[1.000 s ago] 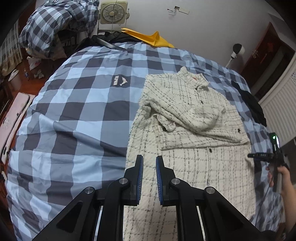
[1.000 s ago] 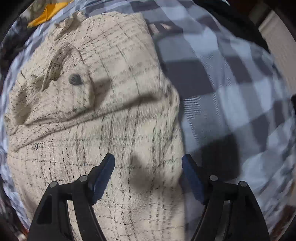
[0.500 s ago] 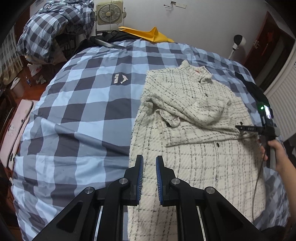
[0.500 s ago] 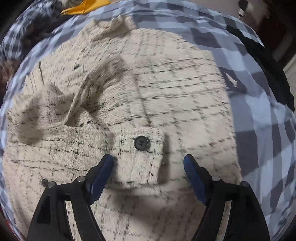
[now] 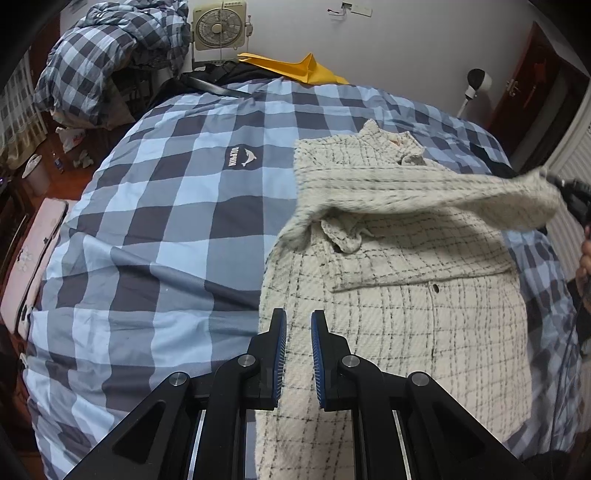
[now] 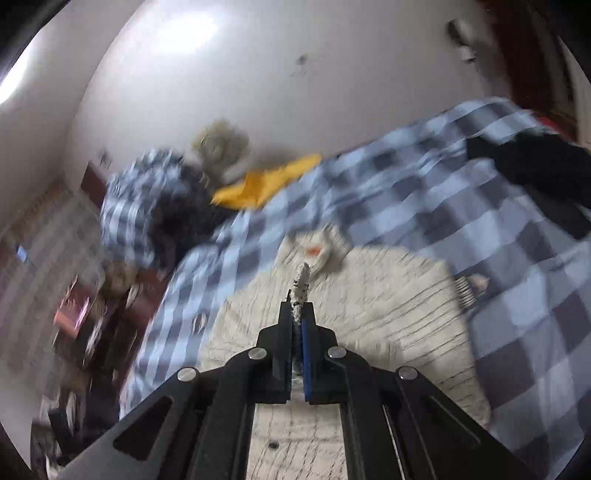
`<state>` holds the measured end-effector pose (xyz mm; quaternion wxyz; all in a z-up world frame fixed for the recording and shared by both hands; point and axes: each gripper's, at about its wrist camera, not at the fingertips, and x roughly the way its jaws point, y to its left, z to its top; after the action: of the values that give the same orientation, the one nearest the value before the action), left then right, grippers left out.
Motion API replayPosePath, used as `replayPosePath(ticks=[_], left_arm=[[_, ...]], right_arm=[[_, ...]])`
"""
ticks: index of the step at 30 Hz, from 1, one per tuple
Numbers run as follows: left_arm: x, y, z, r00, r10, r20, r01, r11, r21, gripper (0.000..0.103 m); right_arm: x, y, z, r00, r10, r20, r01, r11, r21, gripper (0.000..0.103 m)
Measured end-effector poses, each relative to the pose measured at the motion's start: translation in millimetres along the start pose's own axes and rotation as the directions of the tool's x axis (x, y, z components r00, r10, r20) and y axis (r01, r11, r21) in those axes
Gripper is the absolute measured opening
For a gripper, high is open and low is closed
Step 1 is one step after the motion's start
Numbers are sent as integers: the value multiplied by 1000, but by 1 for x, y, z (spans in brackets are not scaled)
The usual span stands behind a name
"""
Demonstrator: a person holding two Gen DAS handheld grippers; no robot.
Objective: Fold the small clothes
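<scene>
A cream jacket with thin black checks (image 5: pixel 406 302) lies flat on the blue checked bedspread (image 5: pixel 166 229). My right gripper (image 6: pixel 297 308) is shut on the cuff of one sleeve (image 5: pixel 443 192) and holds it stretched in the air across the jacket, toward the right. The cuff's edge sticks out between the pads (image 6: pixel 301 284). That gripper shows at the right edge of the left wrist view (image 5: pixel 570 192). My left gripper (image 5: pixel 297 319) hovers over the jacket's lower left edge, jaws nearly together and empty.
A rumpled checked duvet (image 5: pixel 107 62) and a box fan (image 5: pixel 219 26) stand past the bed's far left corner. A yellow cloth (image 5: pixel 295 66) and dark clothes (image 6: pixel 543 173) lie at the bed's far edge. The floor at left is cluttered.
My right gripper was open over the folded sleeve's cuff; it has shut on the cuff and lifted the sleeve up and to the right. My left gripper has held still.
</scene>
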<state>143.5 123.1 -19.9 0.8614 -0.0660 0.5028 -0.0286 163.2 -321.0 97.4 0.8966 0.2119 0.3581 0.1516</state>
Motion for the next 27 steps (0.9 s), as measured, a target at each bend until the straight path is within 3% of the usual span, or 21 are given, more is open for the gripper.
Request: replayPosePath(ticks=[2, 3, 4, 5, 6, 10, 14, 15, 16, 17, 19, 20, 21, 22, 23, 24, 25, 26, 27], left_arm=[[-2, 0, 0, 1000, -7, 2, 7, 1000, -1, 12], [-3, 0, 0, 1000, -10, 3, 10, 1000, -3, 12], [-3, 0, 0, 1000, -15, 5, 15, 1000, -5, 12], [-4, 0, 1, 1000, -19, 7, 19, 1000, -6, 12], [-5, 1, 1, 1000, -23, 10, 23, 1000, -8, 12], [-7, 2, 2, 999, -43, 16, 43, 999, -19, 12], [-4, 0, 2, 999, -51, 7, 51, 999, -19, 12], [-4, -1, 2, 999, -49, 6, 49, 999, -16, 12], [-4, -1, 2, 999, -45, 6, 45, 999, -13, 12], [-4, -1, 2, 999, -43, 6, 43, 999, -13, 12], [-4, -1, 1, 999, -41, 6, 41, 999, -12, 12], [-4, -1, 1, 999, -40, 6, 40, 999, -13, 12], [-4, 0, 1, 999, -40, 7, 40, 999, -14, 12], [-4, 0, 1, 999, -39, 7, 39, 999, -15, 12], [-4, 1, 2, 999, -37, 8, 37, 999, -19, 12], [-5, 2, 2, 999, -38, 9, 38, 999, -22, 12], [-5, 3, 2, 999, -39, 10, 39, 999, -24, 12], [-5, 3, 2, 999, -41, 10, 41, 999, -27, 12], [-5, 3, 2, 999, -43, 10, 43, 999, -28, 12]], right_arm=[[-1, -23, -15, 994, -109, -14, 109, 992, 62, 15], [3, -36, -26, 985, -165, -56, 170, 981, 93, 55], [11, -53, -39, 962, -243, -128, 258, 958, 124, 87], [17, -72, -53, 932, -305, -195, 337, 927, 164, 87], [16, -92, -71, 916, -325, -234, 373, 905, 205, 87], [-8, -118, -109, 878, -416, -239, 467, 855, 228, 87], [-1, -77, -127, 832, -464, -305, 483, 876, -16, 87], [10, -54, -136, 801, -519, -299, 498, 854, -150, 87], [9, -48, -145, 786, -546, -289, 499, 837, -225, 87], [18, -34, -153, 768, -582, -268, 496, 805, -326, 87], [45, -8, -171, 703, -679, -212, 505, 687, -523, 87], [54, -4, -175, 678, -709, -195, 512, 645, -567, 87], [67, -2, -178, 639, -749, -176, 525, 591, -612, 87], [77, -3, -177, 614, -770, -174, 534, 568, -626, 87], [83, -5, -175, 607, -773, -183, 535, 568, -626, 85], [90, -9, -171, 613, -762, -207, 523, 589, -616, 71], [90, -11, -166, 636, -737, -227, 501, 618, -606, 19], [95, -13, -157, 651, -715, -256, 470, 644, -604, 0], [96, -12, -147, 632, -738, -237, 488, 616, -619, 2]])
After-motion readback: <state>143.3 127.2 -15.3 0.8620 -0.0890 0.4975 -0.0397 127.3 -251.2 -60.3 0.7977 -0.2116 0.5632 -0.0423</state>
